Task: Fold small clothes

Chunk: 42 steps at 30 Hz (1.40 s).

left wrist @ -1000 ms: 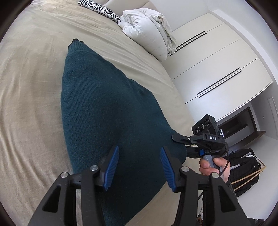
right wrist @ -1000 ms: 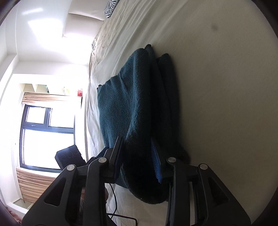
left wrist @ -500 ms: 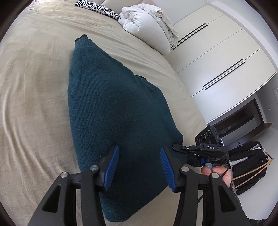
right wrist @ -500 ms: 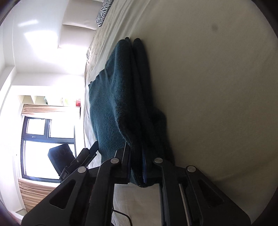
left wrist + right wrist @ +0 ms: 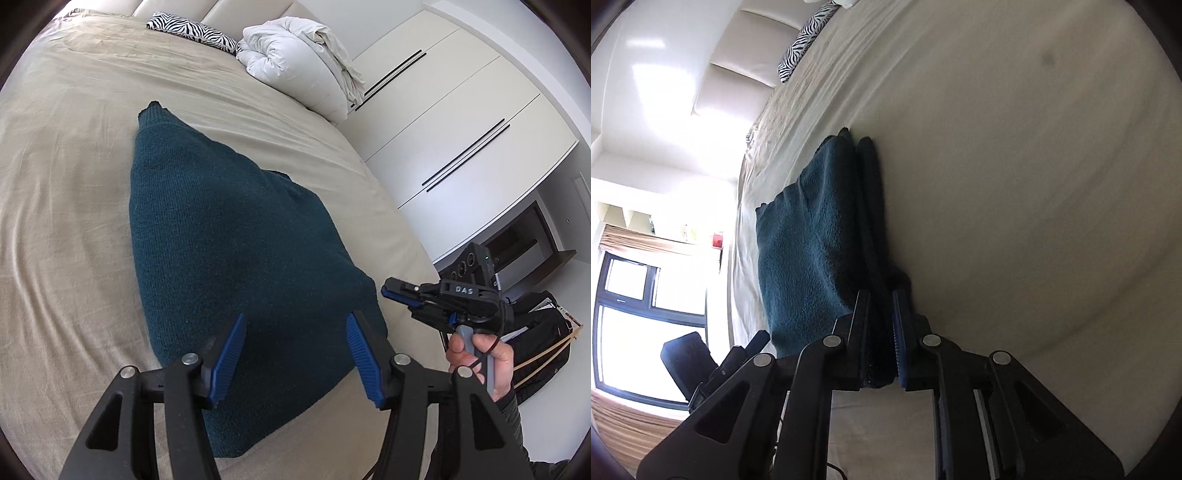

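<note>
A dark teal knitted sweater (image 5: pixel 236 236) lies folded lengthwise on the beige bed sheet (image 5: pixel 66 206), its narrow cuff end toward the headboard and its broad end at the bed's near edge, close to the corner on the wardrobe side. The left gripper (image 5: pixel 295 354) hovers over that broad end; its blue ribbed pads (image 5: pixel 229 360) stand well apart and are widening, with only the knit below them and nothing pinched. In the right wrist view the right gripper (image 5: pixel 881 339) has its two fingers nearly together with a thick fold of the sweater's edge (image 5: pixel 812 251) sandwiched between them; the jaws are easing open a little, yet the pads still press on the cloth. From the left wrist view the same right gripper (image 5: pixel 397 291) appears just off the bed's edge, held by the person's right hand (image 5: pixel 480 358), and the white lettering "DAS" can be read on its black body. A zebra-print pillow (image 5: pixel 192 29) and a rolled white duvet (image 5: pixel 295 62) sit by the headboard. White wardrobe doors (image 5: pixel 443 122) stand beyond the bed's far side, and a black bag (image 5: pixel 543 332) rests on the floor
</note>
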Tool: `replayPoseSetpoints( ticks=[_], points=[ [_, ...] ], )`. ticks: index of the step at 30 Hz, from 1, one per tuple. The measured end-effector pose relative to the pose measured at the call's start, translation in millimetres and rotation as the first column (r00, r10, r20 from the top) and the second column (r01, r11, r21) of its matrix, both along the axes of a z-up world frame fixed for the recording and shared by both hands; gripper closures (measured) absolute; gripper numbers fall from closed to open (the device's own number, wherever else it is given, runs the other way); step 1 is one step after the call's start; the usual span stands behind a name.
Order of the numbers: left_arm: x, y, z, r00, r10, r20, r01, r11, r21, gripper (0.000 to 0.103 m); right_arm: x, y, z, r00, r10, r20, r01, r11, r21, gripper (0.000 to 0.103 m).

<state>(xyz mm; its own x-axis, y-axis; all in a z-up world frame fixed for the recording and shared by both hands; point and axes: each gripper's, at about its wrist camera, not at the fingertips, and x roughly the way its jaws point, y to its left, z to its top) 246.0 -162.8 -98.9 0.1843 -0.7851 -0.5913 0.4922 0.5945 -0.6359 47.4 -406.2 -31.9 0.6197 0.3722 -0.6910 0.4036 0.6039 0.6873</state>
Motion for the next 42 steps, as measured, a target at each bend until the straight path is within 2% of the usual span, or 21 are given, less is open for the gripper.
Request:
replayPoseSetpoints(
  ticks=[2, 5, 7, 10, 11, 13, 14, 17, 19, 20, 21, 23, 25, 26, 28, 31, 32, 33, 35, 39, 42],
  points=[
    [3.1, -4.8, -10.4, 1.0, -0.004, -0.018, 0.004, 1.0, 0.021, 0.043, 7.4, 6.7, 22.9, 0.999, 0.011, 0.049, -0.01, 1.0, -0.024, 0.09],
    [6.8, 1.9, -17.7, 0.998, 0.022, -0.058, -0.025, 0.999, -0.04, 0.043, 31.8, 22.4, 34.3, 0.983, 0.114, 0.145, -0.123, 0.991, 0.05, 0.09],
    [8.6, 4.2, -19.1, 0.997, 0.023, -0.07, -0.027, 0.998, -0.055, 0.043, 49.6, 36.2, 22.2, 0.974, 0.172, 0.149, -0.185, 0.98, 0.076, 0.09],
    [7.0, 7.4, -14.4, 0.998, 0.016, -0.059, -0.019, 0.998, -0.052, 0.043, 62.1, 23.8, -19.2, 0.989, 0.141, 0.044, -0.145, 0.986, 0.083, 0.095],
    [5.2, 11.9, -10.9, 0.998, 0.02, -0.051, -0.023, 0.998, -0.054, 0.043, 59.0, 17.5, -32.1, 0.989, 0.134, 0.066, -0.141, 0.984, 0.113, 0.101],
    [0.0, 23.9, 0.5, 0.999, 0.05, 0.0, -0.05, 0.997, -0.063, 0.043, 49.2, 6.0, -42.0, 0.989, 0.091, 0.121, -0.113, 0.974, 0.195, 0.103],
    [-1.0, 28.5, 6.4, 0.997, 0.069, 0.022, -0.067, 0.995, -0.071, 0.04, 42.3, 3.8, -37.9, 0.988, 0.08, 0.134, -0.104, 0.976, 0.189, 0.103],
    [9.4, 44.7, 9.4, 0.989, 0.145, 0.024, -0.143, 0.988, -0.06, 0.03, 25.6, 2.4, -9.8, 0.983, 0.086, 0.163, -0.094, 0.995, 0.042, 0.096],
    [17.7, 48.5, 1.4, 0.985, 0.17, -0.01, -0.17, 0.985, -0.037, 0.03, 21.1, 0.1, 9.7, 0.985, 0.078, 0.154, -0.069, 0.996, -0.065, 0.085],
    [20.4, 48.0, -3.0, 0.983, 0.181, -0.024, -0.181, 0.983, -0.023, 0.03, 21.7, -0.5, 16.3, 0.987, 0.072, 0.146, -0.056, 0.992, -0.11, 0.066],
    [21.8, 47.0, -7.0, 0.982, 0.187, -0.036, -0.187, 0.982, -0.011, 0.03, 25.8, -0.8, 17.4, 0.988, 0.064, 0.14, -0.046, 0.991, -0.127, 0.04],
    [23.9, 45.9, -14.3, 0.98, 0.189, -0.061, -0.188, 0.982, 0.01, 0.03, 37.5, 2.0, 17.0, 0.988, 0.069, 0.136, -0.054, 0.992, -0.11, 0.034],
    [29.7, 43.1, -19.6, 0.977, 0.196, -0.089, -0.196, 0.981, 0.017, 0.03, 54.9, 8.7, 9.1, 0.988, 0.118, 0.102, -0.107, 0.988, -0.11, 0.034],
    [33.5, 40.7, -22.0, 0.976, 0.194, -0.104, -0.193, 0.981, 0.017, 0.025, 62.0, 11.5, 3.5, 0.987, 0.137, 0.08, -0.128, 0.986, -0.109, 0.034],
    [42.3, 36.5, -28.7, 0.97, 0.204, -0.133, -0.2, 0.979, 0.04, 0.022, 62.3, 4.0, -19.2, 0.987, 0.157, 0.043, -0.153, 0.985, -0.086, 0.034],
    [56.8, 33.4, -40.4, 0.952, 0.236, -0.197, -0.235, 0.972, 0.027, 0.024, 76.1, 1.0, -33.8, 0.985, 0.163, 0.05, -0.161, 0.986, -0.039, 0.036],
    [58.9, 32.1, -41.7, 0.948, 0.247, -0.202, -0.246, 0.969, 0.034, 0.028, 84.6, 2.4, -36.9, 0.984, 0.171, 0.049, -0.169, 0.985, -0.037, 0.041],
    [59.8, 28.6, -42.5, 0.945, 0.257, -0.201, -0.251, 0.966, 0.059, 0.04, 93.3, 4.7, -40.3, 0.982, 0.184, 0.037, -0.182, 0.983, -0.038, 0.05],
    [60.8, 21.4, -42.0, 0.945, 0.26, -0.2, -0.247, 0.965, 0.089, 0.045, 109.3, 9.8, -48.2, 0.978, 0.208, -0.014, -0.208, 0.976, -0.059, 0.064],
    [54.0, 12.0, -31.5, 0.96, 0.252, -0.123, -0.227, 0.956, 0.188, 0.055, 123.9, 20.6, -48.7, 0.973, 0.223, -0.059, -0.229, 0.965, -0.127, 0.073],
    [46.6, 5.1, -18.7, 0.966, 0.245, -0.078, -0.221, 0.947, 0.232, 0.061, 122.2, 45.1, -30.7, 0.967, 0.236, -0.099, -0.255, 0.919, -0.301, 0.078]
  ],
)
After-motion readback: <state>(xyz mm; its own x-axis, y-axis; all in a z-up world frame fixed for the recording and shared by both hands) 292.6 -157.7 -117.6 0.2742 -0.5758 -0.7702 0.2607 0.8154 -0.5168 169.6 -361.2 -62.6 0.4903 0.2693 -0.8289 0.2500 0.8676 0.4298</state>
